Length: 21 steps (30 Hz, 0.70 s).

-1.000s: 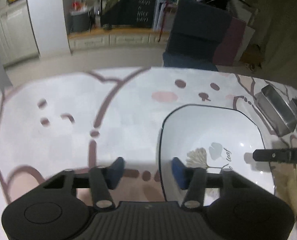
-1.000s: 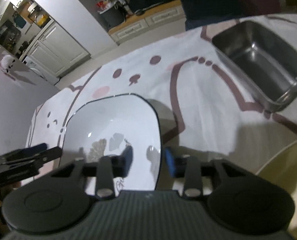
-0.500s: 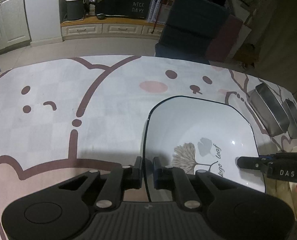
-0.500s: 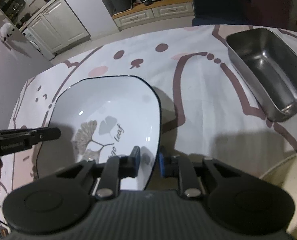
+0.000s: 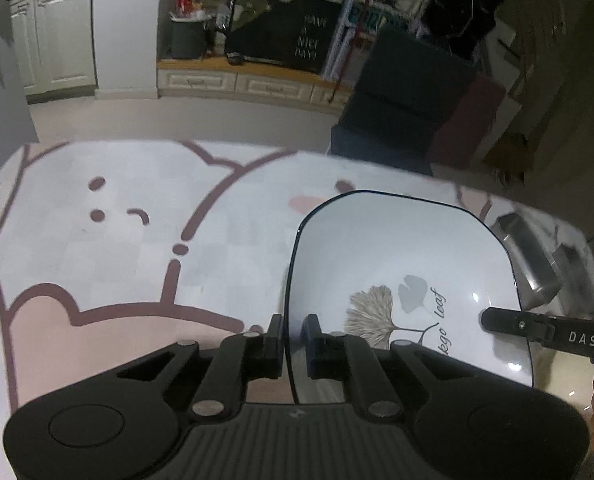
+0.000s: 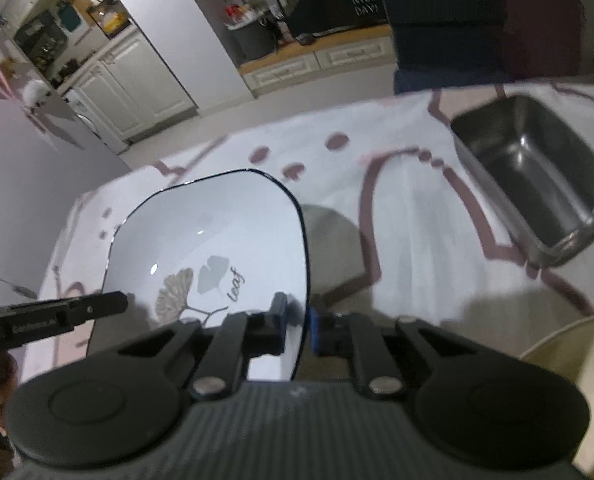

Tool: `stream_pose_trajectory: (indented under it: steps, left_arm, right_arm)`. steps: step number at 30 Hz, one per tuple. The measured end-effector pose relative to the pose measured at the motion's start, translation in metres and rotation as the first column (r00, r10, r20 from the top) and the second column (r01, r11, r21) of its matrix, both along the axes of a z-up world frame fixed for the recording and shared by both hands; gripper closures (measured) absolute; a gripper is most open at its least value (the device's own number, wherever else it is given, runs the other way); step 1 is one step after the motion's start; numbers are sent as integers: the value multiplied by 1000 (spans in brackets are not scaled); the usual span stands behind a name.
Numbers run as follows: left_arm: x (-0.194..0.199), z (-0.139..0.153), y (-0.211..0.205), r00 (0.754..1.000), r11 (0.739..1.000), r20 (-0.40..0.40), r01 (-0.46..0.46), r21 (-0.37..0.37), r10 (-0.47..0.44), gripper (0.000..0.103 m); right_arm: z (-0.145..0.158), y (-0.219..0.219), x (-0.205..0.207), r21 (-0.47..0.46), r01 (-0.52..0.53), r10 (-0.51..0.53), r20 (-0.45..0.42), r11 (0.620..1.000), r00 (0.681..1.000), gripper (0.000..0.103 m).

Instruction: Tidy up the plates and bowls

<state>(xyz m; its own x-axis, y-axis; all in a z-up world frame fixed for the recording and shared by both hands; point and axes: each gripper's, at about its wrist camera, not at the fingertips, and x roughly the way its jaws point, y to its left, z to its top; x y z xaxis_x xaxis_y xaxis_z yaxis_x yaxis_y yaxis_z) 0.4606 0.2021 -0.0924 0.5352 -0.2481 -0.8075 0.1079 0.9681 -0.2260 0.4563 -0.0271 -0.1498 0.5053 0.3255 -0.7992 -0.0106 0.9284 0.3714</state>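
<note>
Square white plate (image 5: 401, 280) clamped at opposite rims: left gripper (image 5: 294, 344) on left edge, right gripper (image 6: 297, 330), jaws just closing, on right edge. Plate raised above desk (image 5: 137, 248), shadow beneath. Placement undone; steel tray (image 6: 537, 176), cream dish (image 6: 577, 344) untouched.

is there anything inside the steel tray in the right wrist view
No, the steel tray shows only its bare shiny bottom and walls, standing on the tablecloth apart from the plate.
</note>
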Motion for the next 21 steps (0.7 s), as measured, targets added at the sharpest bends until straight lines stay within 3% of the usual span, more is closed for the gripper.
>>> stream_pose_trajectory:
  steps: [13,21]
  left_arm:
    - [-93,96,-77,995,999,94,-18,-28,20,94]
    - [-157,122,-145,994,999,107,14,-44,-9,94]
  right_arm:
    - [100,-70,-68,21,-6,3,125,1000,992,90]
    - [132,-133,-132,25,37,-40,154,999,987,90]
